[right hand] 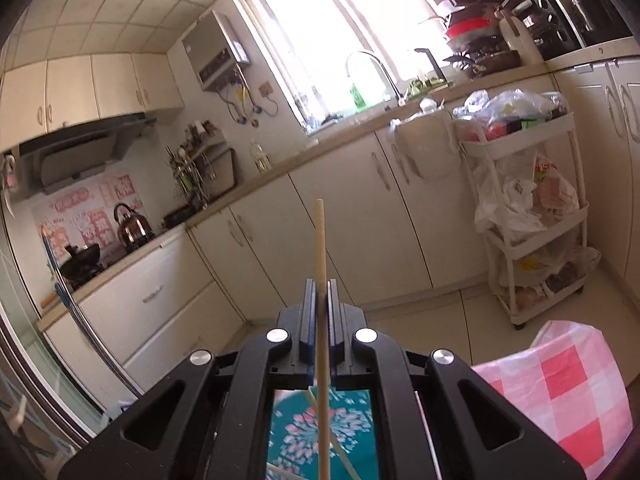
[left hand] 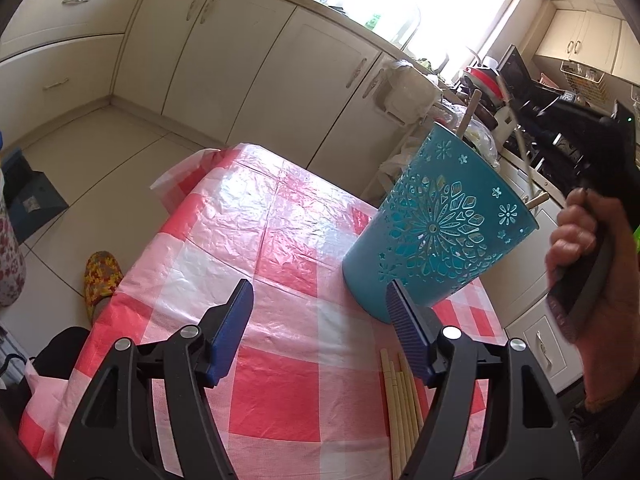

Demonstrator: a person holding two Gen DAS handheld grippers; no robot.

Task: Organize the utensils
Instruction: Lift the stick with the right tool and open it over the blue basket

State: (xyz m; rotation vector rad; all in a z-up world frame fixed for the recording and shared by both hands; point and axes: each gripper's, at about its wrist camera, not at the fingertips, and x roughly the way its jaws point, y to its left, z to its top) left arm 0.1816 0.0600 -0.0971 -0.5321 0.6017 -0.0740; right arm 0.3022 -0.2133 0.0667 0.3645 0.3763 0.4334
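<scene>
My left gripper (left hand: 319, 292) hangs open over the red-and-white checked tablecloth (left hand: 280, 208), with nothing between its blue pads. A teal cut-out utensil holder (left hand: 436, 232) stands just beyond its right finger, with chopstick ends (left hand: 468, 114) poking out of the top. Several loose pale chopsticks (left hand: 400, 404) lie on the cloth under the right finger. In the right wrist view my right gripper (right hand: 321, 286) is shut on one chopstick (right hand: 320, 236) that stands upright through the jaws. The holder (right hand: 296, 436) shows below it through the frame.
A person's hand (left hand: 580, 248) grips the right gripper's handle at the right of the holder. Cream cabinets (right hand: 340, 232) run along the wall. A white trolley (right hand: 532, 216) full of bags stands past the table's corner (right hand: 560, 380). A patterned slipper (left hand: 102, 276) rests on the floor to the left.
</scene>
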